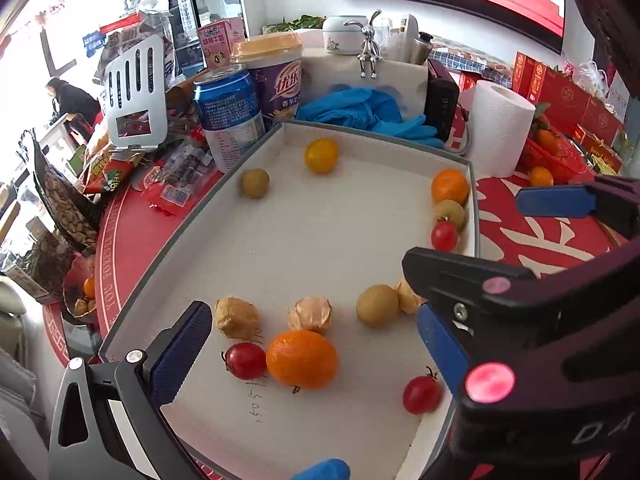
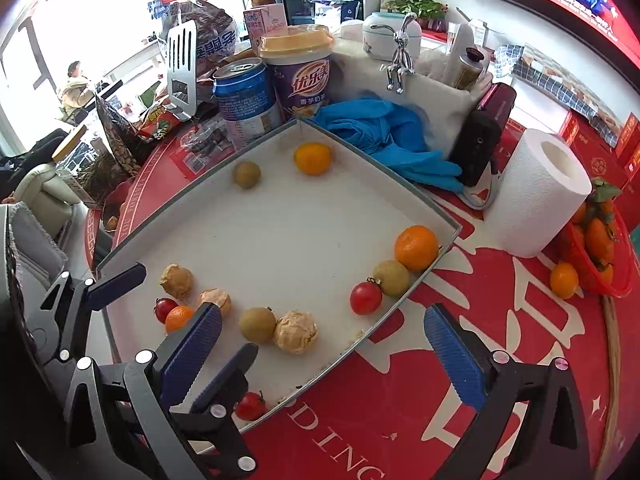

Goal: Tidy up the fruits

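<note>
my left claw (image 1: 312, 360) hangs over the near end of the white tray (image 1: 288, 240), its blue pads spread wide with nothing pressed between them. inside that gap, lying loose on the tray floor, are a mandarin (image 1: 302, 359) and a cherry tomato (image 1: 245, 360) touching its left side. just beyond them sit two papery husked fruits (image 1: 236, 317), and to the right a pale longan (image 1: 377, 306) beside a third husk. another cherry tomato (image 1: 421, 394) lies by my right pad.

my right claw (image 2: 324, 356) is also spread wide and empty, straddling the tray's near right rim over the red tablecloth (image 2: 400, 420).

farther along the right wall, a tomato (image 2: 365, 298), a longan (image 2: 391, 277) and a mandarin (image 2: 416, 248) sit in a touching row. at the far end a longan (image 2: 247, 175) and a yellow-orange citrus (image 2: 313, 158) lie apart from each other.

beyond the tray: blue gloves (image 2: 384, 136), a blue can (image 2: 245, 96), a purple cup (image 2: 302, 76), a paper roll (image 2: 538, 192), and a red basket (image 2: 600, 248) of mandarins.
</note>
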The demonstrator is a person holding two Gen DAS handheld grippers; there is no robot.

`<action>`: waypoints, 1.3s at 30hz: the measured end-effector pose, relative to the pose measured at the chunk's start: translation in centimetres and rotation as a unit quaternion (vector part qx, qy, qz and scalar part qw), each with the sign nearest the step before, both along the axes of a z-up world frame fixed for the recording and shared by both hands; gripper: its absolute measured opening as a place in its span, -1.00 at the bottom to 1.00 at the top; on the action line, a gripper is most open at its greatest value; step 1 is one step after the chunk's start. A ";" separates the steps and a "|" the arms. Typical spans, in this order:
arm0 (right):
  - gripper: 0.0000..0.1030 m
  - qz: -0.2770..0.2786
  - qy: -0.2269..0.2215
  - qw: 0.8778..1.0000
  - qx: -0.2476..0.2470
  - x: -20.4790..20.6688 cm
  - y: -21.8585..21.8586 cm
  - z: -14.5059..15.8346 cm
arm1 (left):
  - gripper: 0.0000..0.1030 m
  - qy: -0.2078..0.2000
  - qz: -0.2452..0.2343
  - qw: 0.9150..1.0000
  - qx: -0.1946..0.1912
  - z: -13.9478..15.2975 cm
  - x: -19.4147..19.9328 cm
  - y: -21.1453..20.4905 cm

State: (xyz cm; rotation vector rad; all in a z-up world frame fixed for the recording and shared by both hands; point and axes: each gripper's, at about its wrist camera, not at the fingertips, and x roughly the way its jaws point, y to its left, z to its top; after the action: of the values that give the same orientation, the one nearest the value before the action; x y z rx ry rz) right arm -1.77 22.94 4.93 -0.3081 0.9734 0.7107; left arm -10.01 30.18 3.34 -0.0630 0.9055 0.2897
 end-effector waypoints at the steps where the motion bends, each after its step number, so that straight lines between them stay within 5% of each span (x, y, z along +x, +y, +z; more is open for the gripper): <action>1: 0.97 0.000 0.000 1.000 0.000 0.0 0.0 0.0 | 0.99 0.001 -0.001 1.000 -0.003 0.0 0.0 0.0; 39: 0.97 0.002 -0.012 0.999 -0.038 -0.4 0.2 -0.8 | 0.99 0.019 0.002 1.000 -0.003 -0.2 -0.1 -0.7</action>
State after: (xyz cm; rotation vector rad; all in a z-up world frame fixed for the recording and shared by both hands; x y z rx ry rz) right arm -2.21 23.14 4.10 -0.3837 0.9786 0.6734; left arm -10.08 29.48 3.10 -0.0643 0.9436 0.2926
